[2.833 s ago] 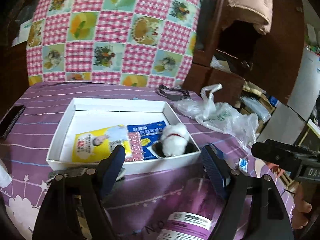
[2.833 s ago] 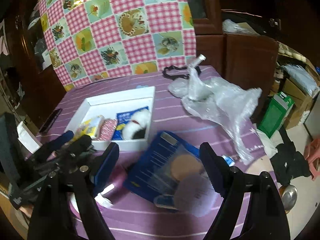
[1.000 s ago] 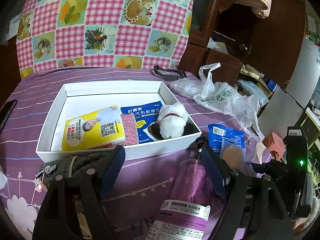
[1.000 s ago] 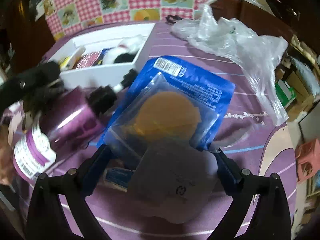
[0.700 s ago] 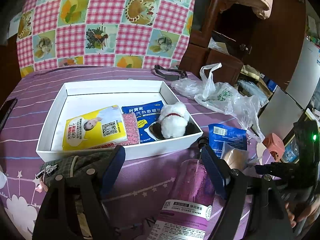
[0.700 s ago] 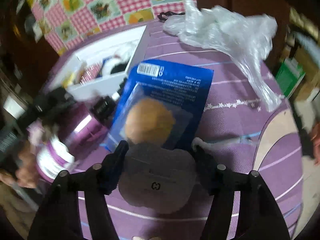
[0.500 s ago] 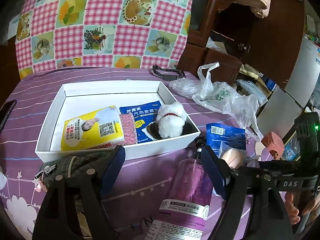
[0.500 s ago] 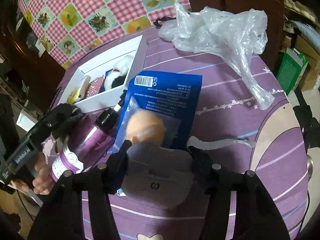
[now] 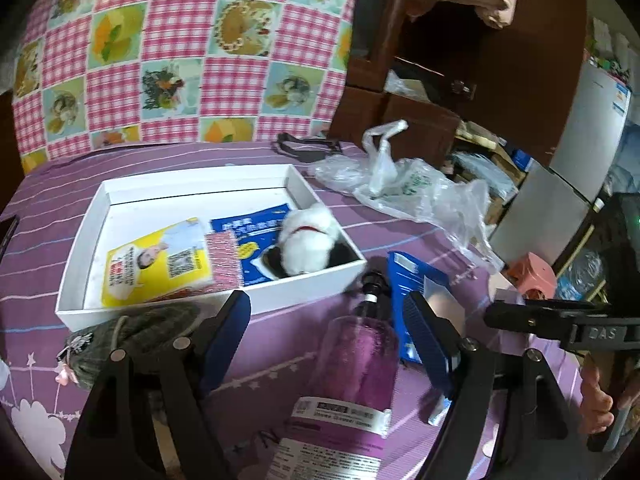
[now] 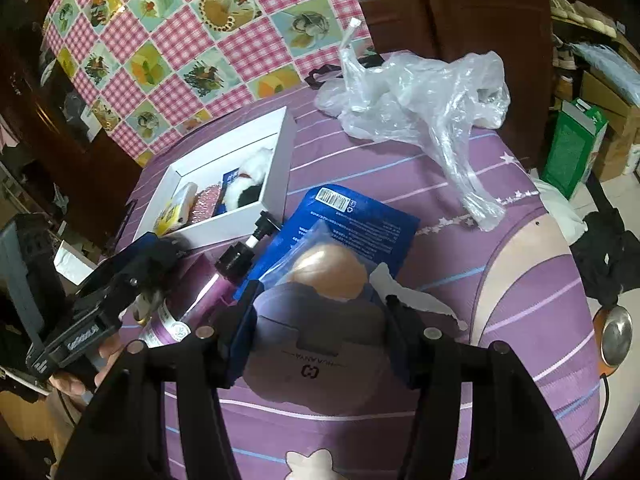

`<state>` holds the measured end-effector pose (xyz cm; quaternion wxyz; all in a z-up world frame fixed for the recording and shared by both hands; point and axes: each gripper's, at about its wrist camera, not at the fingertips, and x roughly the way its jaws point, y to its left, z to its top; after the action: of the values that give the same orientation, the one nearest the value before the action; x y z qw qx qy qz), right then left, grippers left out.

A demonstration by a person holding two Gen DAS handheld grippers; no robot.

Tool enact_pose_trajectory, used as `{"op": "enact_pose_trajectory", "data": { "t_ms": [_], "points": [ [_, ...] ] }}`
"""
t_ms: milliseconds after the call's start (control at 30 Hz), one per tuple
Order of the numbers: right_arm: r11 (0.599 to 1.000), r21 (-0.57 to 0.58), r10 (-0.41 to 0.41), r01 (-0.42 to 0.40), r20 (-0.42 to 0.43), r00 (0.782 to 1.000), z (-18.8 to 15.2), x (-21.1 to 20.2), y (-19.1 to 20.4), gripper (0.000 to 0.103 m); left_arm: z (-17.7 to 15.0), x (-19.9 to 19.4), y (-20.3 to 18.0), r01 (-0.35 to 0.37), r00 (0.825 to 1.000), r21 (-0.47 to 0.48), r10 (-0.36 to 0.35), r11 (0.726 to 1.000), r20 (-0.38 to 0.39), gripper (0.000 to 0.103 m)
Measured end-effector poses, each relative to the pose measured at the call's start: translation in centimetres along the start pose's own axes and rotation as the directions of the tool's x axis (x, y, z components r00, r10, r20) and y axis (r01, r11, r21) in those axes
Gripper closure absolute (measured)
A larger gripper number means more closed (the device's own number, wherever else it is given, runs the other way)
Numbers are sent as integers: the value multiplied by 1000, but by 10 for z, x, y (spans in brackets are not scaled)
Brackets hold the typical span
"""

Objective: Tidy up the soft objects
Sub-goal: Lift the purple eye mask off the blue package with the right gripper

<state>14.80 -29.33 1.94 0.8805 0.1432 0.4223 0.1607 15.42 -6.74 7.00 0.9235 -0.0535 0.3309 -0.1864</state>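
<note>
My right tool (image 10: 320,320) is clamped on the puff pack (image 10: 320,344), lifted just off the table (image 10: 500,208). The box (image 10: 276,184) lies ahead and to its left, long side running away. My left tool (image 9: 328,340), nearer the box, hangs open over the bottle (image 9: 360,364).

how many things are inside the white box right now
4, side by side in the white box: yellow packet at left, pink packet, blue packet, plush toy in the right corner. More could lie underneath.
</note>
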Motion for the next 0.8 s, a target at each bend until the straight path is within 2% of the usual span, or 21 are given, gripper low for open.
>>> {"op": "enact_pose_trajectory", "data": {
  "t_ms": [233, 400, 500, 600, 700, 733, 800],
  "points": [
    [1000, 26, -3, 3, -20, 1000, -4, 3, -7, 45, -2, -4, -30, 97, 995, 78, -96, 992, -22, 24],
    [994, 76, 87, -83, -49, 995, -7, 11, -12, 45, -12, 3, -52, 122, 991, 159, -111, 980, -80, 24],
    [988, 107, 121, -115, -51, 991, -8, 9, -15, 45, -13, 4, -58, 121, 990, 190, -106, 974, -89, 24],
    [966, 154, 219, -209, -46, 975, -8, 4, -19, 45, -13, 3, -57, 117, 991, 192, -103, 974, -86, 24],
    [932, 187, 326, -311, -52, 944, -9, 3, -19, 44, -13, 3, -52, 113, 991, 180, -98, 977, -90, 24],
    [926, 192, 340, -324, -54, 939, -9, 4, -18, 44, -12, 4, -51, 112, 991, 176, -97, 978, -92, 24],
    [932, 188, 326, -310, -60, 944, -10, 5, -15, 44, -12, 4, -49, 123, 989, 158, -108, 980, -100, 24]
  ]
}}
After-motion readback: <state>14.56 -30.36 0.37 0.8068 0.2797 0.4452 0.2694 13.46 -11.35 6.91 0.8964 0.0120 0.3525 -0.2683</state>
